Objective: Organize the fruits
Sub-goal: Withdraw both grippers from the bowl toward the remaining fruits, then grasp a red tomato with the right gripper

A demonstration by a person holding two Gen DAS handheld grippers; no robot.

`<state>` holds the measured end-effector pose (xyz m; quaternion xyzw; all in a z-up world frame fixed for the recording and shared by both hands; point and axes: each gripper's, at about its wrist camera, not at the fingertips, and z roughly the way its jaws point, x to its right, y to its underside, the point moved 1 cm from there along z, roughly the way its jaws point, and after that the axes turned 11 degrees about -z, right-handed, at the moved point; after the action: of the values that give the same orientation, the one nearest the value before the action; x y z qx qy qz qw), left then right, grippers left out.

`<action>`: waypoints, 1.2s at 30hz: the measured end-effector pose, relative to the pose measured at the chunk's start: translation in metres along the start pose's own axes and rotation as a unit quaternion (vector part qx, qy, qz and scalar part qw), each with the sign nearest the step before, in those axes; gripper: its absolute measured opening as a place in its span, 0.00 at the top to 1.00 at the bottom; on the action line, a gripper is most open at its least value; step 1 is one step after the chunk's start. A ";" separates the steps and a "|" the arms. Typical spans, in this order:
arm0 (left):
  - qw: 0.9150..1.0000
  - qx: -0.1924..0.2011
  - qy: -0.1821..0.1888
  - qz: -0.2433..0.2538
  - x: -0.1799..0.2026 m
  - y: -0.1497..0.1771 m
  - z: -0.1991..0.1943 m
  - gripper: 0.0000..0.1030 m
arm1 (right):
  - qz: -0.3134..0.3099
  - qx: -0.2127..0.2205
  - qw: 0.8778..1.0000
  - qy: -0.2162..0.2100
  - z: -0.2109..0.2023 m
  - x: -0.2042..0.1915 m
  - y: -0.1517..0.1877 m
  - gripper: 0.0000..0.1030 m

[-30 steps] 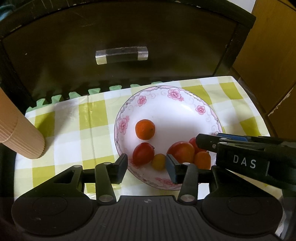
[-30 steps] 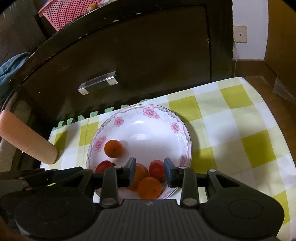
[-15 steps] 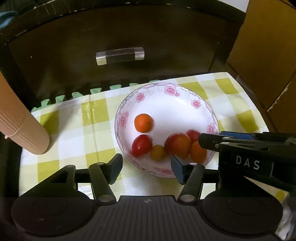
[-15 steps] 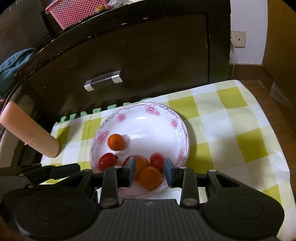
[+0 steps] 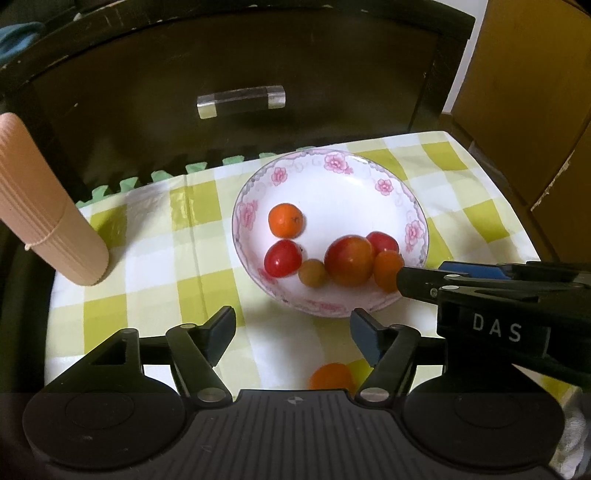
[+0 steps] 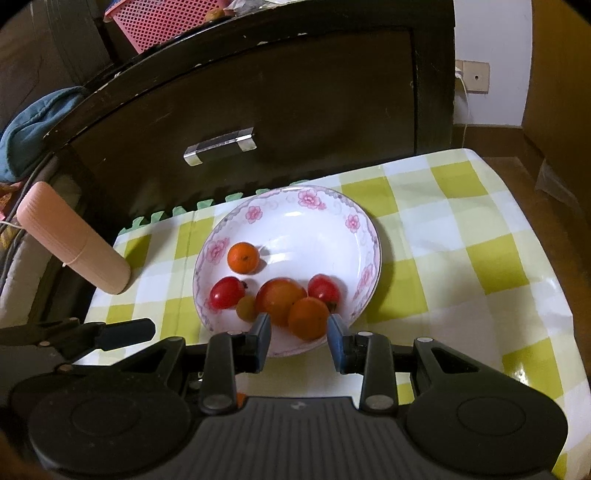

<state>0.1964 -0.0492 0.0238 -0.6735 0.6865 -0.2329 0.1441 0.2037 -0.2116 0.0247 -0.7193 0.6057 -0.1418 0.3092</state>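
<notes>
Fruits sat gathered in a white floral plate [image 5: 417, 210], on the checked cloth [image 5: 155, 258] covering the surface. Far left in the plate: a small orange [image 5: 285, 220] [image 6: 242, 257], apart from the rest. Nearer, in a row from left to right: a red tomato [image 5: 282, 257] [image 6: 226, 292], a small yellowish fruit [image 5: 311, 272] [image 6: 246, 307] touching it, a large red-orange fruit [image 5: 349, 260] [image 6: 279, 298], and an orange fruit [image 5: 386, 267] [image 6: 308, 317] with another red tomato [image 5: 383, 242] [image 6: 324, 288] just behind. One more orange fruit [image 5: 331, 376] lay off the plate on the cloth, near the body of the left tongs [image 5: 292, 328].

Left tongs spread wide, holding nothing, hovering short of the plate's near rim. Right tongs [image 6: 298, 334] [image 5: 421, 282] also spread and empty, fingertips over the near rim, flanking the orange fruit without clamping it; from the left wrist view, seen reaching in from the right toward that same fruit.

Pink ribbed cylinder [image 5: 44, 206] [image 6: 74, 243] leaned at the left edge of the cloth. Beyond the surface, a dark cabinet [image 5: 258, 55] with a clear handle [image 5: 242, 101] [image 6: 220, 146]. On top of it, a pink basket [image 6: 166, 22].
</notes>
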 end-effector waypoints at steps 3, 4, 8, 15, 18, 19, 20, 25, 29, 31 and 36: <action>1.000 -0.001 -0.006 0.001 -0.002 0.008 -0.003 0.21 | -0.002 0.000 1.000 -0.003 -0.004 -0.003 0.004 0.69; 1.000 -0.002 -0.009 0.002 -0.003 0.010 -0.003 0.20 | -0.002 -0.001 1.000 -0.005 -0.006 -0.004 0.006 0.68; 1.000 -0.012 -0.016 0.006 -0.006 0.025 -0.005 0.20 | -0.009 -0.009 1.000 -0.004 -0.009 -0.007 0.016 0.68; 0.999 -0.030 -0.020 0.012 -0.011 0.051 -0.010 0.18 | -0.013 -0.033 0.999 0.003 -0.013 -0.007 0.036 0.68; 0.999 -0.038 -0.021 0.005 -0.016 0.058 -0.010 0.18 | -0.023 -0.044 0.999 0.002 -0.014 -0.010 0.046 0.68; 0.999 -0.040 -0.023 0.003 -0.017 0.060 -0.010 0.18 | -0.027 -0.046 0.999 0.001 -0.015 -0.011 0.049 0.68; 0.999 -0.041 -0.025 0.003 -0.018 0.062 -0.010 0.18 | -0.029 -0.049 0.998 0.000 -0.015 -0.013 0.051 0.68; 0.999 -0.042 -0.030 -0.003 -0.027 0.067 -0.016 0.18 | -0.038 -0.054 0.998 -0.009 -0.020 -0.022 0.062 0.68; 0.998 -0.044 -0.036 -0.020 -0.039 0.068 -0.020 0.18 | -0.051 -0.061 0.997 -0.023 -0.023 -0.029 0.068 0.68; 0.998 -0.043 -0.039 -0.029 -0.044 0.068 -0.022 0.18 | -0.058 -0.067 0.996 -0.030 -0.023 -0.033 0.071 0.68; 0.997 -0.039 -0.046 -0.037 -0.050 0.066 -0.025 0.18 | -0.088 -0.088 0.991 -0.054 -0.016 -0.050 0.079 0.68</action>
<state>0.1297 0.0024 0.0049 -0.7134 0.6627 -0.1793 0.1404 0.1209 -0.1735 -0.0031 -0.8008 0.5327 -0.0757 0.2630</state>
